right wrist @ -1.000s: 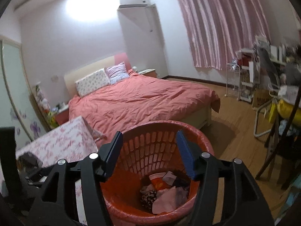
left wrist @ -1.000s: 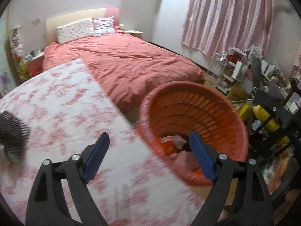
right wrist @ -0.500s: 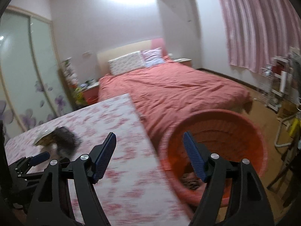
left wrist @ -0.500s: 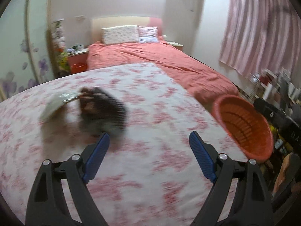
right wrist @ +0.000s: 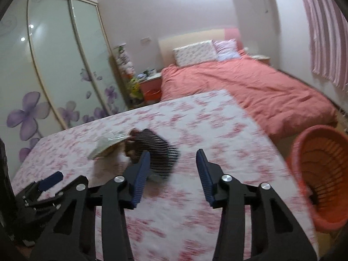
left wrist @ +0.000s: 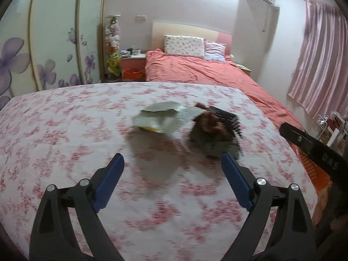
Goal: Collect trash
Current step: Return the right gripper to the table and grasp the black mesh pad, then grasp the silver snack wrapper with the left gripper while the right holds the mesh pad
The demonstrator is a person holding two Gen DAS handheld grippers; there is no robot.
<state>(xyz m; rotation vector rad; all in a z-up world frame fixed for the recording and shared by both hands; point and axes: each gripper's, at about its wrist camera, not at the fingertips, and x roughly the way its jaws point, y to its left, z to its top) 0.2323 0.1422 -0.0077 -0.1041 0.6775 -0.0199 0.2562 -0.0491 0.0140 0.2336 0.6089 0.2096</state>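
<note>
A pale crumpled wrapper [left wrist: 161, 119] and a dark ribbed piece of trash with a brown lump [left wrist: 217, 128] lie side by side on the pink floral table [left wrist: 65, 134]. My left gripper [left wrist: 171, 169] is open and empty, just short of them. My right gripper [right wrist: 171, 165] is open and empty; the dark trash [right wrist: 156, 150] sits just beyond its left finger, with the wrapper [right wrist: 104, 145] further left. The orange trash basket [right wrist: 322, 174] stands on the floor off the table's right edge. The left gripper [right wrist: 52, 179] shows at lower left.
A bed with a coral duvet [left wrist: 206, 71] stands beyond the table. A wardrobe with flower-print doors [right wrist: 54, 69] lines the left wall. A nightstand [left wrist: 132, 63] stands beside the bed. Pink curtains [left wrist: 319, 61] hang at right. The right gripper's arm [left wrist: 313, 148] crosses the left view's right edge.
Both grippers have swung left from the basket to the table. The wrapper and dark trash now sit in the middle of both views and closer. Both grippers stay open.
</note>
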